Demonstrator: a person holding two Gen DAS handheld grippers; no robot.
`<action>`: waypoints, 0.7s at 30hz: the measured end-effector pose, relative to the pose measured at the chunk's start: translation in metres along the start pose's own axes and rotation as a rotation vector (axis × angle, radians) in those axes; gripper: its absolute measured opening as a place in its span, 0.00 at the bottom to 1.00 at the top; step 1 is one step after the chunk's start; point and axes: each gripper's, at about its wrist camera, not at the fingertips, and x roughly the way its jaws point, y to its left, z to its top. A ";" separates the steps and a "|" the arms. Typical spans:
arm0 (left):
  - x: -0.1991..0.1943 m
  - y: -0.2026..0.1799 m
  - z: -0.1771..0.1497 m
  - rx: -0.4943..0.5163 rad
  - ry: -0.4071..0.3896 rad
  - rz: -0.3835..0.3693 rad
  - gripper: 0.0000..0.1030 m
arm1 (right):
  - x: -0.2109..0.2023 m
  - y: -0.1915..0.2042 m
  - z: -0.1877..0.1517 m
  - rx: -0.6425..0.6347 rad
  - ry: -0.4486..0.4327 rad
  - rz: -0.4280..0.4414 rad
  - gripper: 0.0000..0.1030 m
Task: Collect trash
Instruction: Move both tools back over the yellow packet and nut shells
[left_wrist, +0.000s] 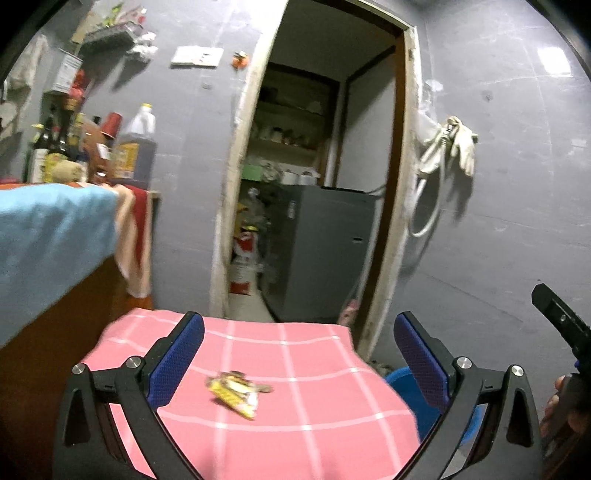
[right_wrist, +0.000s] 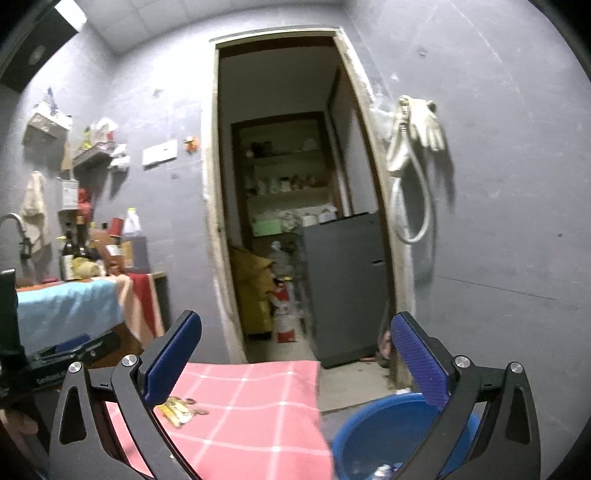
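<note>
Pink checked cloth covers the counter on which the task's thing lies: a crumpled snack wrapper, yellow and white with red and brown print, blurred so that we cannot read its lettering. In the left wrist view we see it flat on the cloth, ahead of the left tongs and nearer the left finger, touching neither pad. The blue-padded jaws of the left tongs stand wide apart with nothing between them. In the right wrist view we see the right tongs equally wide and empty; the wrapper shows just below its left pad, partly hidden by that finger. A blue basin sits low beside the counter's right edge, with small pale scraps at its bottom. Beyond stand a grey wall, an open doorway and a grey cabinet.
</note>
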 end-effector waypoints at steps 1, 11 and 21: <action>-0.004 0.004 0.000 0.003 -0.007 0.017 0.98 | 0.001 0.005 -0.001 -0.002 0.000 0.013 1.00; -0.020 0.046 -0.007 0.015 -0.025 0.125 0.98 | 0.025 0.053 -0.017 -0.062 0.036 0.128 1.00; 0.000 0.078 -0.031 0.004 0.089 0.127 0.98 | 0.057 0.074 -0.040 -0.084 0.132 0.196 1.00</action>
